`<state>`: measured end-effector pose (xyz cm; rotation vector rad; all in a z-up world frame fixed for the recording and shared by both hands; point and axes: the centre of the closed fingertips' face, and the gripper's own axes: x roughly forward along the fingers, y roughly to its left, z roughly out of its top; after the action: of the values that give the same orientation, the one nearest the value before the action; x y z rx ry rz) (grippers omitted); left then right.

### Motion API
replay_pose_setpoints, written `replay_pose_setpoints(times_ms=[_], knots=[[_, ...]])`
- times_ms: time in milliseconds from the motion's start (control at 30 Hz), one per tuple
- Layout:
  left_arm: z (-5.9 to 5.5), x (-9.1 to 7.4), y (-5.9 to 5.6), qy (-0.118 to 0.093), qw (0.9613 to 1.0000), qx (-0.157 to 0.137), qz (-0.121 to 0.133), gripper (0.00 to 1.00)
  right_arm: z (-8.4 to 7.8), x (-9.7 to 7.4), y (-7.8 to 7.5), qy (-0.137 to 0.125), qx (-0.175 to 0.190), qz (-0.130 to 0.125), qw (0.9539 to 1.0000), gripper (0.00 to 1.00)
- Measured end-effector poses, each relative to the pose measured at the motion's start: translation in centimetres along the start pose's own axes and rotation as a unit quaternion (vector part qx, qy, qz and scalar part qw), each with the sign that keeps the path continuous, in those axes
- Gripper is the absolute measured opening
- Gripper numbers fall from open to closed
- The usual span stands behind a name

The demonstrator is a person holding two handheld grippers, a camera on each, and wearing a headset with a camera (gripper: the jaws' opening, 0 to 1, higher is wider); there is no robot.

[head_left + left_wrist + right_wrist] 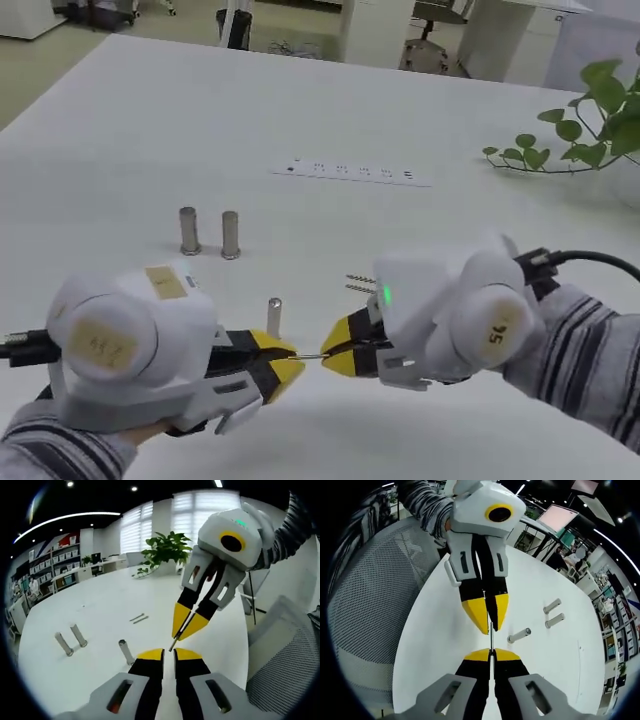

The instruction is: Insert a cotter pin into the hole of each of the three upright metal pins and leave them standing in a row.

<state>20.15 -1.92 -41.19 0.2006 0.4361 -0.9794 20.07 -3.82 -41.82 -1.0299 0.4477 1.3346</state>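
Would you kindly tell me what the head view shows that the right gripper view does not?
Head view: two spare cotter pins lying on the table beyond the tools. Right gripper view: a mesh chair back beside the table. Shared: three upright metal pins, and a cotter pin between the left tool and right tool.

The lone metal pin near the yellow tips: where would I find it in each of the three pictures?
Head view: the lone metal pin stands low centre, just above where the yellow jaws meet.
Left gripper view: lower left of centre, left of the jaws at the bottom.
Right gripper view: right of centre, lying sideways in the picture.
Shared landmark: the two other pins, side by side beyond it.
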Motion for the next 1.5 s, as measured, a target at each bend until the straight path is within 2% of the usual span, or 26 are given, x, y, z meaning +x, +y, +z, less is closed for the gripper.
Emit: replay_pose_setpoints(times_ms=[100,167,300,400,467,633,733,1133,1500], knots=[[0.0,-0.1,0.7,-0.002,0.9999,-0.003,0.010,0.09,-0.4,0.0,-0.8,0.005,0.008,-0.016,0.9998,0.00],[-0.2,-0.2,1.4,0.001,0.9996,0.000,0.027,0.11,-0.8,0.0,-1.4,0.012,0.016,-0.028,0.9994,0.00],[-0.1,-0.3,2.6,-0.012,0.9984,-0.015,0.054,0.13,-1.3,0.3,-2.7,0.016,0.035,-0.051,0.9979,0.00],[-0.1,-0.3,3.9,-0.019,0.9957,-0.018,0.089,0.15,-1.9,0.7,-3.4,0.025,0.046,-0.063,0.9966,0.00],[-0.2,-0.2,4.5,-0.024,0.9937,-0.026,0.106,0.16,-2.3,1.2,-3.8,0.030,0.055,-0.069,0.9956,0.00],[-1.0,0.5,5.5,-0.019,0.9909,-0.043,0.127,0.18,-3.0,2.1,-4.5,0.038,0.082,-0.078,0.9929,0.00],[-1.4,0.9,6.0,-0.015,0.9888,-0.042,0.143,0.20,-3.3,2.5,-4.6,0.040,0.089,-0.080,0.9920,0.00],[-3.2,3.4,6.8,0.008,0.9855,-0.062,0.157,0.18,-3.6,3.7,-5.0,0.047,0.113,-0.082,0.9891,0.00],[-4.3,4.7,7.4,0.010,0.9825,-0.100,0.157,0.14,-3.1,4.6,-4.7,0.048,0.111,-0.070,0.9902,0.00]])
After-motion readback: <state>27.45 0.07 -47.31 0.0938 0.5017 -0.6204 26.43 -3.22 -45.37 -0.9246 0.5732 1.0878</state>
